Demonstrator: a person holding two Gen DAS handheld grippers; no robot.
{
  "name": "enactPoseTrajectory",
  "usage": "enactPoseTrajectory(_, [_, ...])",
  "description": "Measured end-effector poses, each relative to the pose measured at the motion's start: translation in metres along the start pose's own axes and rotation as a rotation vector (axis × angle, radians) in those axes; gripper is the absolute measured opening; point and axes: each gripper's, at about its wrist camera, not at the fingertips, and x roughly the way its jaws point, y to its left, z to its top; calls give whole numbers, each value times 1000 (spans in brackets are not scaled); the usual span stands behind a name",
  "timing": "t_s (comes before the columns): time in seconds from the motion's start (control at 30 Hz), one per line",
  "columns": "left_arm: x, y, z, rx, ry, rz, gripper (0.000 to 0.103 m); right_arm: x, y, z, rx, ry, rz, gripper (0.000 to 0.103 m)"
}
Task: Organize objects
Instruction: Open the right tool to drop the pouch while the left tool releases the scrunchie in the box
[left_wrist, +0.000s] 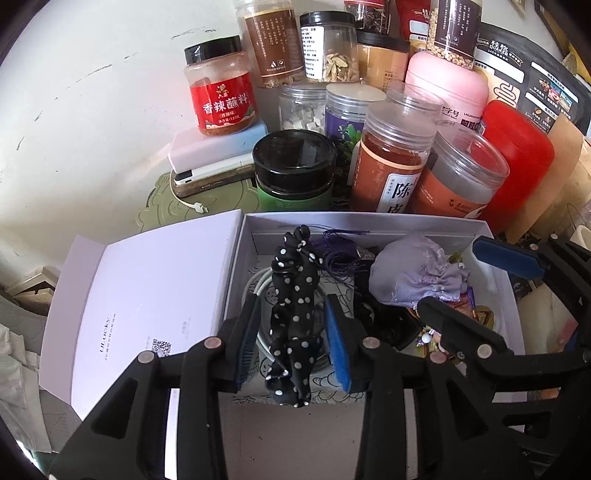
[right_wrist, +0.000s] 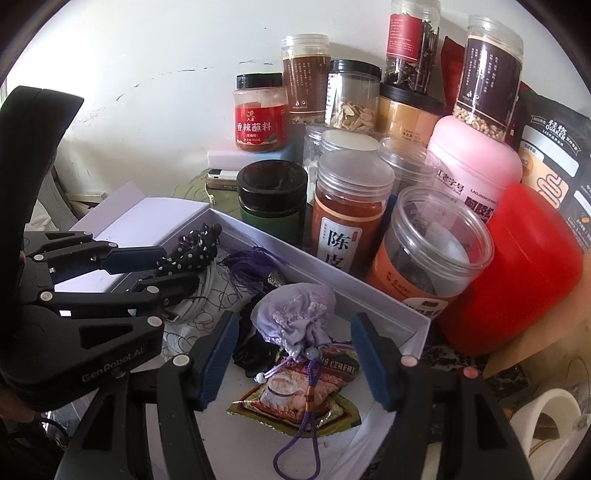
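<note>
- Where the white wall (right_wrist: 147, 55) meets the crowded surface, a bank of jars and tubs stands packed together behind an open white box (left_wrist: 369, 221), with scuff marks showing on the wall above them.
- A green patterned mat (left_wrist: 162, 206) covers the surface at the back left; on it lie stacked power banks (left_wrist: 210, 155) with a red-labelled seasoning jar (left_wrist: 221, 99) set on top.
- Just behind the box's far wall stand a black-lidded green jar (left_wrist: 295, 173), an orange-labelled clear jar (right_wrist: 347, 218) and a wide clear tub (right_wrist: 436, 251); a red container (right_wrist: 524, 273) and a pink tub (right_wrist: 476, 162) sit further right, touching their neighbours.
- The box's lid (left_wrist: 147, 302) lies flipped open to the left, its inside printed with small text.
- The left gripper (left_wrist: 291, 332) has its blue pads on either side of a black polka-dot scrunchie (left_wrist: 291, 295), which stands up between them over the box; whether the pads press it I cannot tell.
- The right gripper (right_wrist: 295, 362) is spread wide, hovering over a lilac drawstring pouch (right_wrist: 295, 314) and a cereal sachet (right_wrist: 303, 398) that lie inside the box.
- A purple tassel (right_wrist: 251, 262) and a white cable (right_wrist: 199, 299) also rest in the box.
- A white cup (right_wrist: 546, 417) sits at the far right, outside the box.
</note>
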Motion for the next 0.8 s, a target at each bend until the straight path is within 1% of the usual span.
enactPoseTrajectory(0.17, [-16,-1,-1,11,-15,16,36,-9,3,0,-3,-10,9,64])
enactPoseTrajectory(0.27, [-24,0,0,7,-22,25,39,-16,4,0,-10,-14,8,64])
enactPoseTrajectory(0.47, [-48,5,1,-16,-43,36,42,-40,4,3,-18,-39,-13,64])
enactPoseTrajectory(0.57, [-62,6,1,-23,-53,47,45,-54,4,4,-21,-55,-30,64])
enactPoseTrajectory(0.8, [-102,3,-1,-22,-98,70,55,-90,9,4,-25,-94,-41,64])
